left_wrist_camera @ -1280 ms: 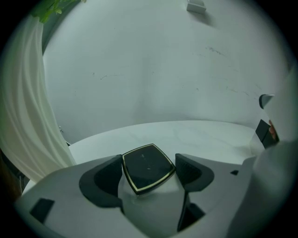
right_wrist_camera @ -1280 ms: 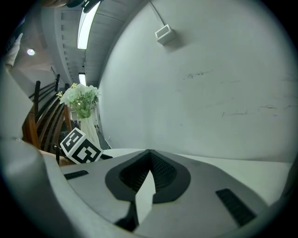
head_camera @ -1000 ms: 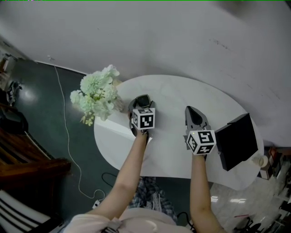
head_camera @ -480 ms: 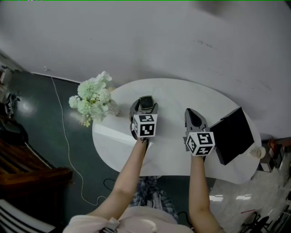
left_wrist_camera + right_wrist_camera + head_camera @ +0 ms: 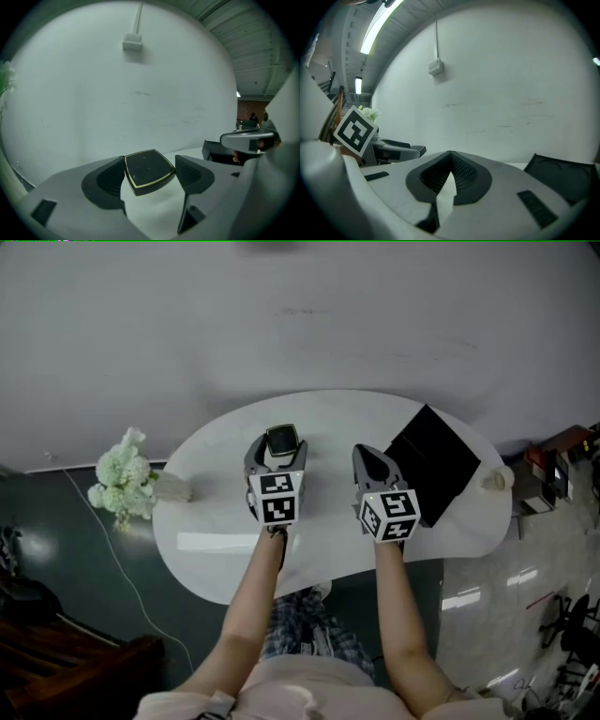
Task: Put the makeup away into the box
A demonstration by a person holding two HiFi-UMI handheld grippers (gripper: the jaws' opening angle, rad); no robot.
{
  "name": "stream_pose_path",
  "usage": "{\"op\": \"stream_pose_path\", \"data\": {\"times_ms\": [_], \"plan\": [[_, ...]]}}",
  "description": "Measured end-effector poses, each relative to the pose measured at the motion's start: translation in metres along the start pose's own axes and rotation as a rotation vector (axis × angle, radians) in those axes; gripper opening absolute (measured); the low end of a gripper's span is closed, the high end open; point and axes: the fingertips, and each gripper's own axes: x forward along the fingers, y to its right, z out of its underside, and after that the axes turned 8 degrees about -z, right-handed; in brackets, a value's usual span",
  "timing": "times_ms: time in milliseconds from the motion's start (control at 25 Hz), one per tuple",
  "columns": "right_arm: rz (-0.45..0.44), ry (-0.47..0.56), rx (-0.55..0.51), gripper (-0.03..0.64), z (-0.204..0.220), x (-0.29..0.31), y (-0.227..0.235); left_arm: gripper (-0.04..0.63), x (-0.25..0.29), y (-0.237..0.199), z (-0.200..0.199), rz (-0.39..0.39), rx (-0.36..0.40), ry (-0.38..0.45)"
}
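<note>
A black compact with a gold rim (image 5: 280,440) sits between the jaws of my left gripper (image 5: 278,442), which is shut on it above the white table (image 5: 216,540). The left gripper view shows the compact (image 5: 147,169) spanning the gap of the left gripper (image 5: 150,172), tilted. My right gripper (image 5: 364,454) is shut with nothing in it, jaws meeting at a point (image 5: 451,161). The black box (image 5: 433,463) stands open just right of it, also seen as a dark box (image 5: 562,180) low on the right and behind the left jaws (image 5: 220,152).
A bunch of pale green flowers (image 5: 122,479) stands at the table's left end. A small pale object (image 5: 495,480) lies at the table's right end. The white wall (image 5: 300,324) runs behind the table. Dark floor and a white cable (image 5: 112,559) lie to the left.
The head view has swung, so the table and flowers sit further left. The box is now closer to the right gripper. Both grippers keep their grip states.
</note>
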Motion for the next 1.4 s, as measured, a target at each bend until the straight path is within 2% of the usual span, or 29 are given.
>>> {"op": "stream_pose_path", "data": {"times_ms": [320,520,680,1000,1400], "plan": [[0.227,0.032,0.041,0.014,0.005,-0.094,0.080,0.354,0.005,0.142,-0.025,0.252,0.096,0.037],[0.362,0.038,0.077,0.014,0.018,-0.158,0.125,0.354,0.005,0.231,-0.019,0.399,0.164,0.020],[0.411,0.020,0.087,0.014,0.030,-0.189,0.150,0.354,0.006,0.282,-0.003,0.474,0.213,-0.021],[0.441,0.003,0.128,0.014,0.048,-0.212,0.179,0.354,0.012,0.336,0.034,0.544,0.307,-0.116],[0.425,-0.008,0.148,0.014,0.055,-0.208,0.189,0.354,0.024,0.352,0.067,0.578,0.416,-0.242]]}}
